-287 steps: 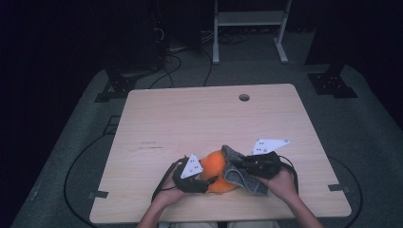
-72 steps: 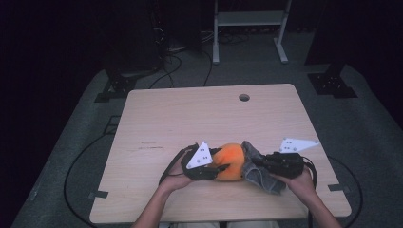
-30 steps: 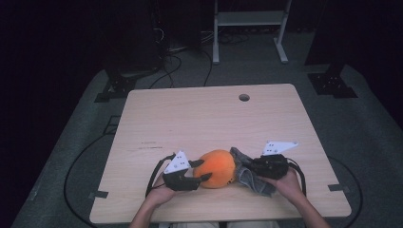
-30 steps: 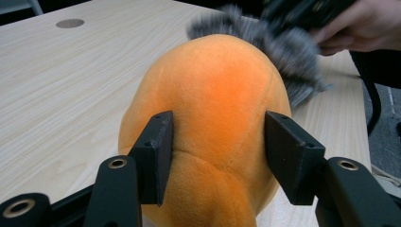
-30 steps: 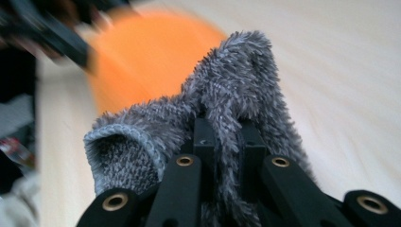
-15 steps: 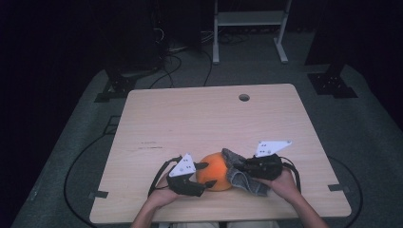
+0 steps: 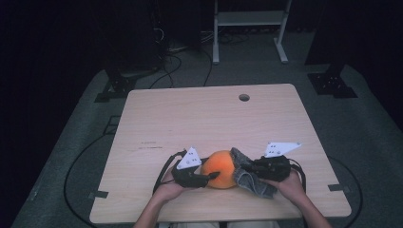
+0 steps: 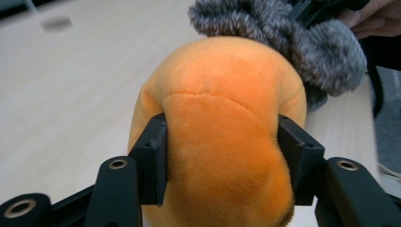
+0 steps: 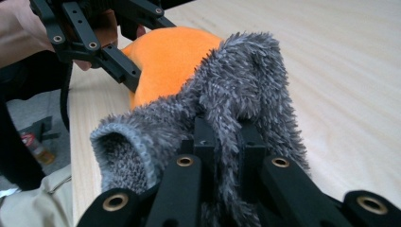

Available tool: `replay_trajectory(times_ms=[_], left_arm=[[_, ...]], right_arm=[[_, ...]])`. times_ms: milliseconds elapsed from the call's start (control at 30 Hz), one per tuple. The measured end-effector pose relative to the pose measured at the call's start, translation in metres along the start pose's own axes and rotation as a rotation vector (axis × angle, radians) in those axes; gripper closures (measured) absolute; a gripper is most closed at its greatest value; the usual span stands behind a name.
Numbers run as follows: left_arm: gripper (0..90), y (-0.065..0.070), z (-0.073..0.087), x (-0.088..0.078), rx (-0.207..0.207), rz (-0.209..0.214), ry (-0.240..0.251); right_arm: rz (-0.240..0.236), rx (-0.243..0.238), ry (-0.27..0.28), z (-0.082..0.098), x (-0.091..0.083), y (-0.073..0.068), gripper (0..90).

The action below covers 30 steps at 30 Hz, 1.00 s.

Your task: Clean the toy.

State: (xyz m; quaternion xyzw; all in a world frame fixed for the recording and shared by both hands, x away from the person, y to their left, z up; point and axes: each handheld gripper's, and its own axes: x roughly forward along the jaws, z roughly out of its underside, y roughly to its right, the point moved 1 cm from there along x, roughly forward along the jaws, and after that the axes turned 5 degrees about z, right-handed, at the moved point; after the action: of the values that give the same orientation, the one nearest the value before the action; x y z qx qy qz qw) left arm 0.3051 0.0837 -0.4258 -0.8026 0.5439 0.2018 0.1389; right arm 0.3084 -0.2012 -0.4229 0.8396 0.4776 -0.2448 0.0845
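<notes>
Now the left gripper (image 8: pixel 222 156) clamps the orange plush ball (image 7: pixel 219 169), its jaws having just closed further on it, at six o'clock on the counter (image 7: pixel 209 118). At the ball's three o'clock, the right gripper (image 9: pixel 227 142) pinches the grey fuzzy cover (image 9: pixel 236 90) tight. Looks like the cover is being worked over the ball; next, stretch its open mouth wider.
</notes>
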Motion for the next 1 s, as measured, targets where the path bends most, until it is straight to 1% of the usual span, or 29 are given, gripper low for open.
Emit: replay_trajectory(times_ms=[33,67,100,133,167,200,233,267,300,333,367,400,433,467,500,567,600,633,667,700,733,767,800,833,867,900,933,967,1000], left_arm=[[44.7,-0.003,-0.006,0.003,0.053,-0.015,-0.026],[44.3,-0.003,-0.006,0.003,0.053,-0.015,-0.026],[43.6,-0.002,-0.012,0.011,0.098,-0.026,-0.072],[42.9,-0.002,-0.012,0.011,0.098,-0.026,-0.072],[42.5,0.002,-0.017,0.018,0.138,-0.024,-0.084],[42.4,0.002,-0.017,0.018,0.138,-0.024,-0.084],[42.4,0.002,-0.016,0.02,0.155,-0.038,-0.111],[42.5,0.0,-0.013,0.018,0.135,-0.03,-0.102],[42.6,-0.002,-0.008,0.015,0.119,-0.023,-0.096],[42.6,-0.003,-0.004,0.013,0.113,-0.022,-0.098],[42.6,-0.005,0.003,0.01,0.102,-0.021,-0.103],[42.5,-0.005,0.003,0.01,0.102,-0.021,-0.103],[42.5,-0.009,0.015,0.003,0.07,-0.016,-0.097],[42.3,-0.009,0.015,0.003,0.07,-0.016,-0.097],[41.7,-0.011,0.024,-0.002,0.03,-0.004,-0.078],[36.3,-0.01,0.026,-0.005,0.009,0.023,-0.077],[30.1,-0.01,0.024,-0.007,-0.007,0.037,-0.077],[23.6,-0.01,0.02,-0.008,-0.036,0.049,-0.065],[19.5,-0.012,0.016,-0.012,-0.063,0.067,-0.025],[19.3,-0.013,0.012,-0.015,-0.079,0.074,0.033],[20.2,-0.013,0.012,-0.015,-0.079,0.074,0.033],[22.5,-0.015,0.004,-0.017,-0.078,0.052,0.048],[23.2,-0.015,0.004,-0.017,-0.078,0.052,0.048],[23.2,-0.015,0.002,-0.01,-0.066,0.04,-0.008],[23.1,-0.015,0.002,-0.01,-0.066,0.04,-0.008],[23.3,-0.015,0.005,-0.006,-0.07,0.043,-0.021],[25.1,-0.015,0.005,-0.006,-0.07,0.043,-0.021],[27.7,-0.016,0.01,-0.005,-0.091,0.04,-0.017],[28.8,-0.016,0.012,-0.005,-0.101,0.036,-0.014]], right_arm=[[0.019,-0.006,0.02,-0.007,-0.003,0.0,81.6],[0.013,-0.012,0.036,-0.011,-0.003,-0.001,81.6],[0.004,-0.02,0.053,-0.016,-0.002,-0.004,81.6],[-0.013,-0.032,0.061,-0.022,0.0,-0.009,81.6],[-0.023,-0.055,0.063,-0.028,0.005,-0.015,81.6],[-0.023,-0.055,0.063,-0.028,0.005,-0.015,81.6],[-0.01,-0.118,0.043,-0.037,0.016,-0.027,81.6],[0.001,-0.133,0.03,-0.038,0.019,-0.028,81.6],[0.0,-0.127,0.027,-0.038,0.02,-0.027,81.6],[0.004,-0.115,0.023,-0.036,0.02,-0.023,81.6],[0.023,-0.114,0.015,-0.034,0.02,-0.02,81.6],[0.056,-0.107,0.0,-0.03,0.019,-0.013,81.6],[0.062,-0.074,0.001,-0.026,0.018,-0.006,81.5],[0.064,-0.043,-0.001,-0.021,0.017,0.0,81.6],[0.07,-0.026,-0.008,-0.017,0.017,0.003,81.6],[0.05,-0.004,-0.001,-0.013,0.018,0.005,81.6],[0.047,-0.015,-0.008,-0.012,0.019,0.002,81.6],[0.055,-0.036,-0.015,-0.013,0.02,-0.002,81.6],[0.062,-0.058,-0.021,-0.015,0.021,-0.006,81.6],[0.053,-0.071,-0.022,-0.017,0.021,-0.009,81.6],[0.044,-0.082,-0.022,-0.018,0.022,-0.011,81.5],[0.041,-0.093,-0.025,-0.019,0.023,-0.014,81.5],[0.041,-0.093,-0.025,-0.019,0.023,-0.014,81.5],[0.035,-0.11,-0.019,-0.019,0.024,-0.017,81.5],[0.035,-0.114,-0.018,-0.018,0.024,-0.017,81.5],[0.04,-0.111,-0.017,-0.016,0.024,-0.016,81.4],[0.04,-0.111,-0.017,-0.016,0.024,-0.016,81.4],[0.034,-0.089,-0.01,-0.01,0.022,-0.011,81.5],[0.042,-0.073,-0.009,-0.007,0.022,-0.007,81.4]])
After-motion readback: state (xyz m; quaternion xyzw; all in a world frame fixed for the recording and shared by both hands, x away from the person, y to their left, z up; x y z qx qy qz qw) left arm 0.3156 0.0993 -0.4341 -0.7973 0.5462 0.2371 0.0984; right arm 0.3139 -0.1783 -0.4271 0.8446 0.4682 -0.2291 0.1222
